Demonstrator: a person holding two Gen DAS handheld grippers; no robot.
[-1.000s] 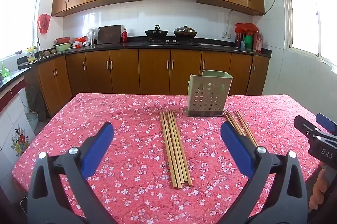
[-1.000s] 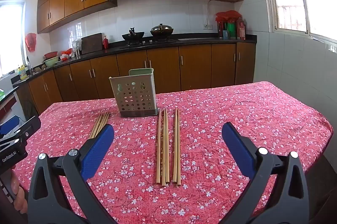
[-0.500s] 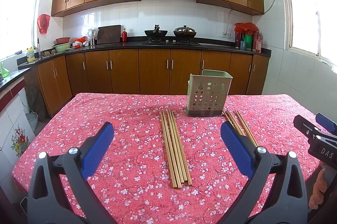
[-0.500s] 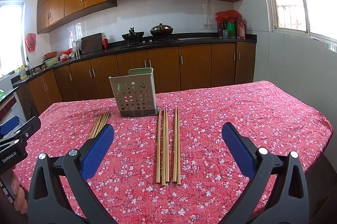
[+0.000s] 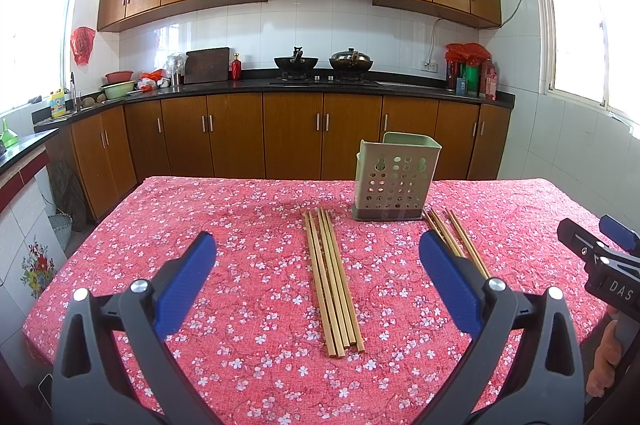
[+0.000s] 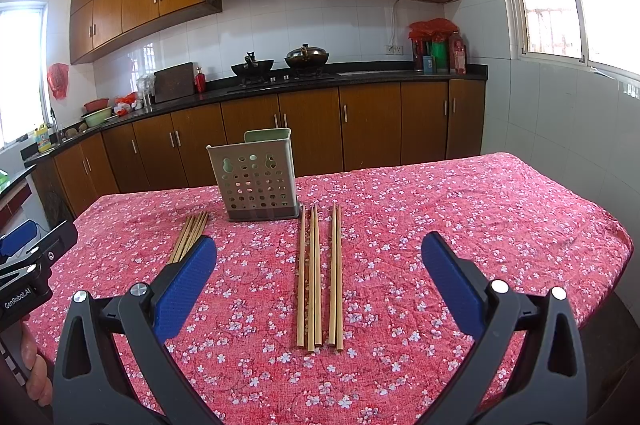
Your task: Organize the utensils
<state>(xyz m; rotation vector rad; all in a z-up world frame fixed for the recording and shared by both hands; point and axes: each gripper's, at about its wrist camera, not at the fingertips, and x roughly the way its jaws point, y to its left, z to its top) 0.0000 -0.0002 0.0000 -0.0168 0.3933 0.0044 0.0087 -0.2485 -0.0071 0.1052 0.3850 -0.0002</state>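
A pale green perforated utensil holder [image 5: 394, 181] [image 6: 260, 177] stands upright near the table's far edge. Two bundles of wooden chopsticks lie flat on the red floral tablecloth [image 5: 240, 225], one on each side of the holder. The left bundle [image 5: 332, 277] [image 6: 190, 235] lies ahead of my left gripper [image 5: 316, 265], which is open and empty above the cloth. The right bundle [image 6: 320, 273] [image 5: 456, 241] lies ahead of my right gripper [image 6: 318, 265], also open and empty. The right gripper body [image 5: 600, 261] shows at the left wrist view's right edge.
The table's far edge faces brown kitchen cabinets [image 5: 292, 137] and a dark counter with a stove and pots [image 5: 324, 65]. The table's right edge [image 6: 600, 225] drops toward a tiled wall under a window. The left gripper body [image 6: 28, 265] shows at the right wrist view's left edge.
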